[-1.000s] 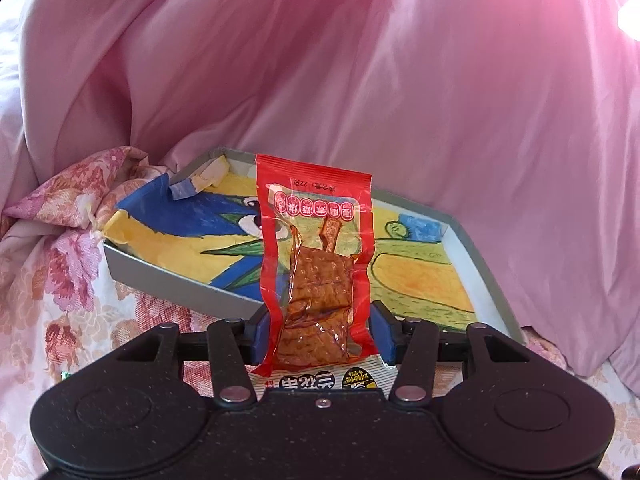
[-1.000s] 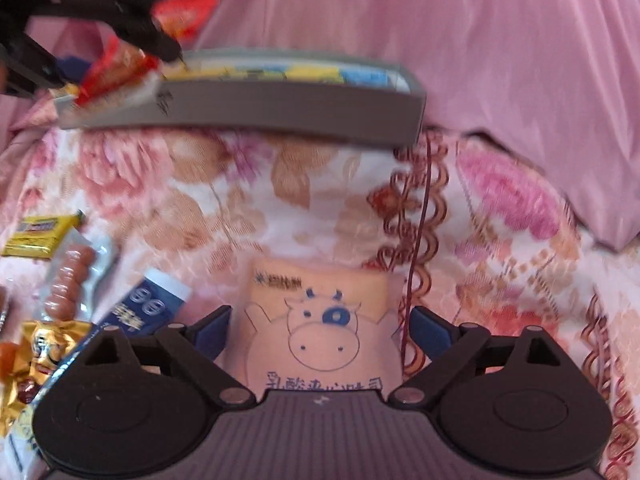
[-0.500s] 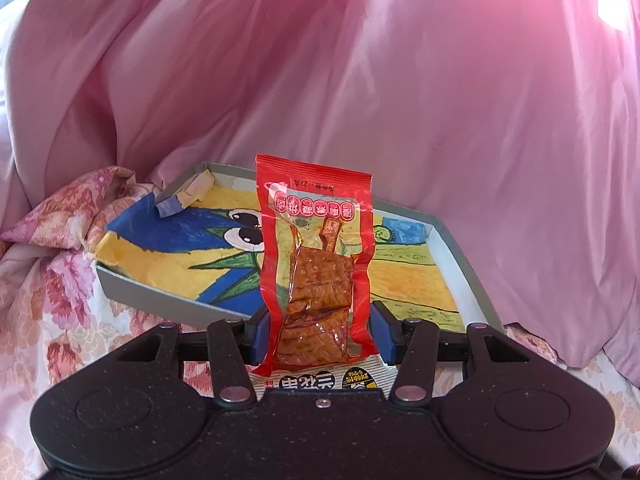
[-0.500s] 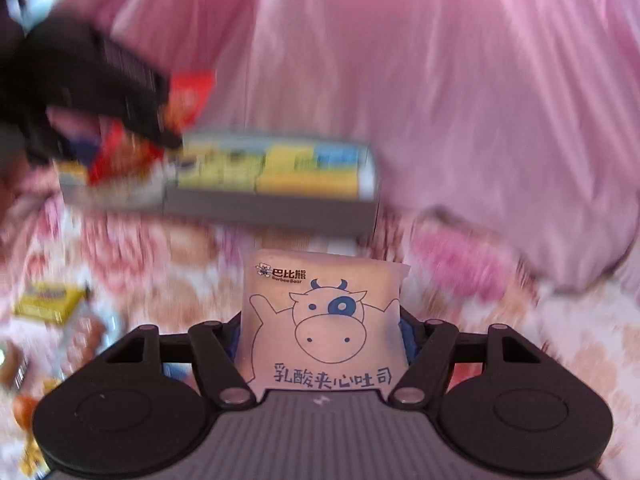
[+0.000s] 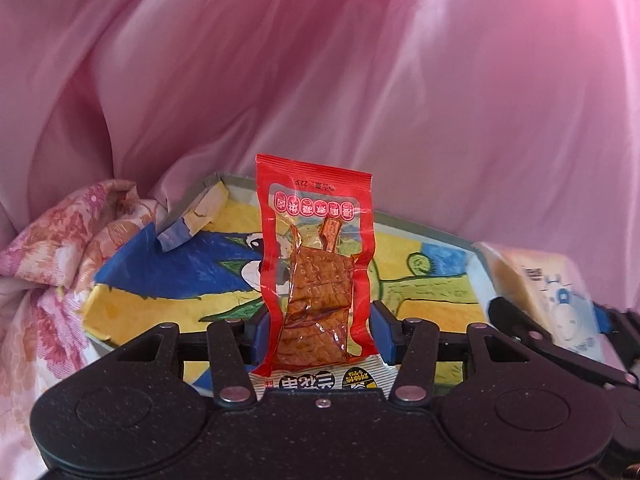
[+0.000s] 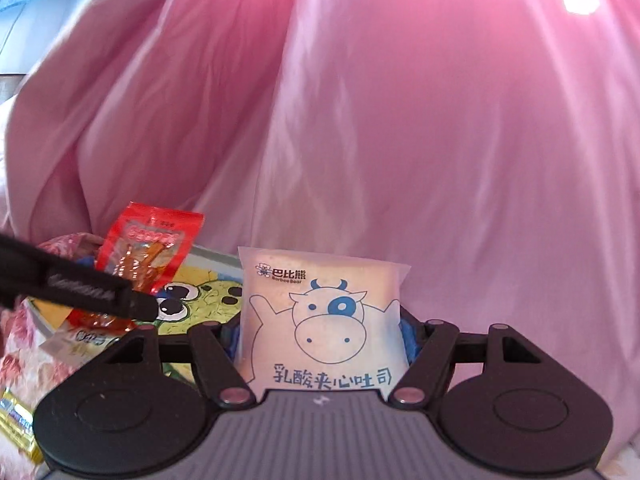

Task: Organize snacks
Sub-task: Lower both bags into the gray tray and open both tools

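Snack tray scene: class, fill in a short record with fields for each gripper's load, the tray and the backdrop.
left gripper: shut on red snack packet, held upright, a second printed packet under it
right gripper: shut on cow-print bread packet
tray: grey rim, cartoon drawing inside, no snack seen lying in it
backdrop: pink cloth

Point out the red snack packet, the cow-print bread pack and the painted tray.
red snack packet (image 5: pixel 316 268), left wrist view, on its clear window.
cow-print bread pack (image 6: pixel 324 320), right wrist view, on the cow's face.
painted tray (image 5: pixel 436 284), left wrist view, on its bare painted floor.
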{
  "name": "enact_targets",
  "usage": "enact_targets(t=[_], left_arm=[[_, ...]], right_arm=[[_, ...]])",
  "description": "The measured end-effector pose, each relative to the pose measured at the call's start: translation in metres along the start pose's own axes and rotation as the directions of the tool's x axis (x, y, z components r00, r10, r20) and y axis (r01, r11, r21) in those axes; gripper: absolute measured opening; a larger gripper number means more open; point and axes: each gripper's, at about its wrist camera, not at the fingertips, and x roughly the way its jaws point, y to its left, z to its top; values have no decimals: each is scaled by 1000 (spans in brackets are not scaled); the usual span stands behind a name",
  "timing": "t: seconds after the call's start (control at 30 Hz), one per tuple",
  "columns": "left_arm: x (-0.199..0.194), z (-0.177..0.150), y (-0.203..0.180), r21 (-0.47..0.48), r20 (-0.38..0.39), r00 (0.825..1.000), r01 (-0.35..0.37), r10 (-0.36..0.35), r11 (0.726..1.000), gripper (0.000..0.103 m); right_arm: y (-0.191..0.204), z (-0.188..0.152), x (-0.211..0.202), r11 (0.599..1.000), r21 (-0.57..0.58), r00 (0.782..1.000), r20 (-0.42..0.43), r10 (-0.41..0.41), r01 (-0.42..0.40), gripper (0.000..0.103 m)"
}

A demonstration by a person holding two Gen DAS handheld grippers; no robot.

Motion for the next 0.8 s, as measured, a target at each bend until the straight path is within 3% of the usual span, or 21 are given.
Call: enact_targets(t=[0.23, 0.43, 0.53, 0.7, 0.8], left_arm=[[35, 8, 2, -26, -88, 996, -22, 20, 999, 52], [53, 0, 5, -30, -154, 988, -33, 28, 999, 54], [52, -3, 7, -19, -141, 989, -35, 32, 999, 66], [35, -1, 11, -41, -88, 996, -11, 7, 999, 71], [14, 0, 15, -66, -28, 1000, 7, -8, 998, 78]], right_arm=[[-9, -4, 55, 998, 51, 989, -143, 41, -34, 73], [-2, -16, 66, 998, 40, 980, -194, 55, -48, 75], [0, -20, 62, 997, 40, 979, -190, 69, -62, 81], [0, -22, 50, 995, 52, 990, -111, 91, -86, 92], [-4, -22, 31, 996, 42, 996, -46, 78, -77, 99]])
